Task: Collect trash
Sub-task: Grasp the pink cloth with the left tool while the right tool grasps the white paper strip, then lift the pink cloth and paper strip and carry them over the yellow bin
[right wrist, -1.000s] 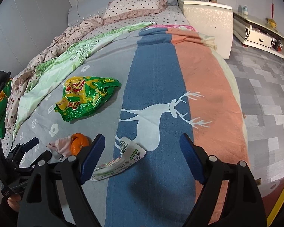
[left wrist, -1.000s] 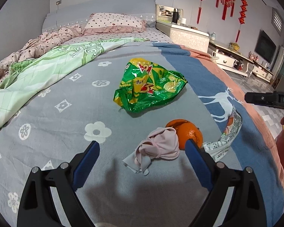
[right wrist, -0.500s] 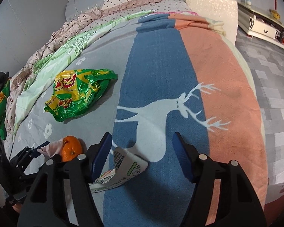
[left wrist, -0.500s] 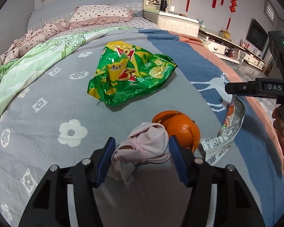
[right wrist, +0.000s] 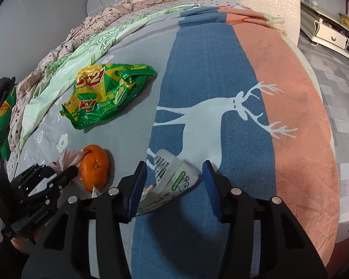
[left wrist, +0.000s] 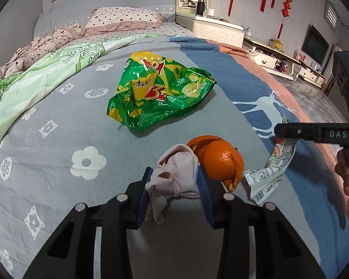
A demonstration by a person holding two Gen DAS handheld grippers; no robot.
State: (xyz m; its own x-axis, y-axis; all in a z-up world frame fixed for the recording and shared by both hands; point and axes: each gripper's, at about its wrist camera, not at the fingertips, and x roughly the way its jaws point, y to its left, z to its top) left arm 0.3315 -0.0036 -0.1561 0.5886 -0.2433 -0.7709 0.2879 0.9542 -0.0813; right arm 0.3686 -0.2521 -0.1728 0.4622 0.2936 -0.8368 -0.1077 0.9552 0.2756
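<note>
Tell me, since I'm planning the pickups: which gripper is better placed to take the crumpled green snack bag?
Left, probably. The crumpled green snack bag lies straight ahead of the left gripper, though it grips a pink tissue wad. The right gripper straddles a white printed wrapper, farther aside.

A crumpled pink tissue [left wrist: 176, 174] lay near on the grey bedspread, touching an orange peel [left wrist: 217, 158] just to its right. Farther right, a flattened white wrapper [right wrist: 172, 181] with green print rested on the blue stripe. A crinkled green and yellow snack bag [left wrist: 158, 95] lay farther off, well apart from the rest.
</note>
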